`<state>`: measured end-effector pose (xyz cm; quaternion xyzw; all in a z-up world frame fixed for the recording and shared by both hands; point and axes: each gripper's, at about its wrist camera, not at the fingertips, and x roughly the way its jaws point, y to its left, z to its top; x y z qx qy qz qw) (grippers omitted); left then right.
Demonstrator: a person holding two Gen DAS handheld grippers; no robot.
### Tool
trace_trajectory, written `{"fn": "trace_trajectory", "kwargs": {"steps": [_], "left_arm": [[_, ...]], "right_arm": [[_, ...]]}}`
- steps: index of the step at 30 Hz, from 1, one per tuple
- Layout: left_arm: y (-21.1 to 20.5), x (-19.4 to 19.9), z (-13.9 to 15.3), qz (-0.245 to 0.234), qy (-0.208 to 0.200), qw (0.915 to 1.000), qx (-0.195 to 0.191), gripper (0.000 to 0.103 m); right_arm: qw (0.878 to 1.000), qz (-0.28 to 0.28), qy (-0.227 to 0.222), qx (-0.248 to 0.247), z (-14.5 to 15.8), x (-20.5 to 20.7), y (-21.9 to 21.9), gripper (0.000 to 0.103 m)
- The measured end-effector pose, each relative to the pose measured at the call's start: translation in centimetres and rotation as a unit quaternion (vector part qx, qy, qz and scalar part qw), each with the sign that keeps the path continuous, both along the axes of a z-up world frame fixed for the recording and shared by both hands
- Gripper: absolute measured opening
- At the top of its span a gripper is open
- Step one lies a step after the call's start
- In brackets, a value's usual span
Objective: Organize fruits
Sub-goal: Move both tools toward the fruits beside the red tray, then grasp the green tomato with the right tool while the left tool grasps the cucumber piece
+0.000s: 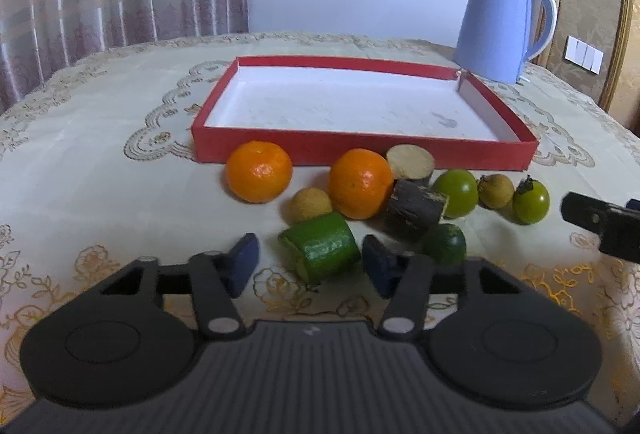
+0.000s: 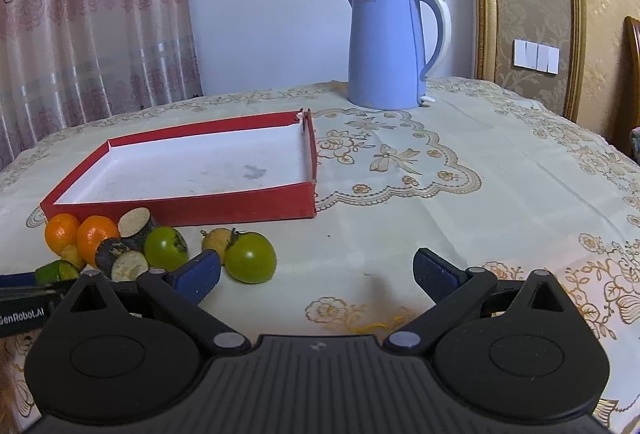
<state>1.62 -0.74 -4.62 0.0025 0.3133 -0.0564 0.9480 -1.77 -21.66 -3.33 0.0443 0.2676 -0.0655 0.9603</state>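
A shallow red tray (image 1: 360, 150) (image 2: 240, 204) with a white floor sits empty on the table. In front of it lies a cluster of fruit: two oranges (image 1: 259, 171) (image 1: 360, 183), two sugarcane pieces (image 1: 416, 210), green round fruits (image 1: 458, 192) (image 2: 251, 257), small tan longans (image 1: 310, 203) and a cut green cucumber piece (image 1: 324, 248). My left gripper (image 1: 310, 266) is open, its fingers on either side of the cucumber piece. My right gripper (image 2: 316, 274) is open and empty over bare cloth, right of a green fruit.
A blue electric kettle (image 1: 500, 26) (image 2: 390, 46) stands behind the tray's right corner. The table wears a cream embroidered cloth (image 2: 480, 194). Curtains hang at the back left, and a gold-framed wall panel is at the right.
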Motion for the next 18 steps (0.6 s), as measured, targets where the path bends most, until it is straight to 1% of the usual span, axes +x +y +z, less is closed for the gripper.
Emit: {"fn": "trace_trajectory", "kwargs": {"steps": [1, 4, 8, 14, 16, 18], "left_arm": [[0.1, 0.1, 0.0, -0.008, 0.001, 0.9999, -0.007, 0.039], [0.1, 0.1, 0.0, -0.012, 0.001, 0.9998, -0.013, 0.039], [0.2, -0.1, 0.0, -0.014, -0.003, 0.9998, -0.016, 0.039], [0.7, -0.7, 0.9, -0.008, -0.022, 0.9996, -0.012, 0.039], [0.9, -0.8, 1.1, -0.012, -0.023, 0.9996, -0.012, 0.039], [1.2, -0.8, 1.2, -0.006, -0.023, 0.9997, -0.011, 0.039]], "right_arm": [[1.000, 0.001, 0.001, -0.004, -0.1, -0.1, -0.1, 0.103], [1.000, -0.003, 0.001, -0.015, -0.3, -0.3, -0.3, 0.103], [1.000, -0.002, 0.003, -0.013, -0.6, -0.6, -0.8, 0.103], [1.000, 0.018, -0.001, -0.024, -0.6, -1.0, -0.5, 0.103], [0.999, 0.031, 0.001, -0.025, -0.5, -0.9, -0.1, 0.103], [0.999, 0.043, 0.002, -0.024, -0.6, -0.8, 0.2, 0.102]]}}
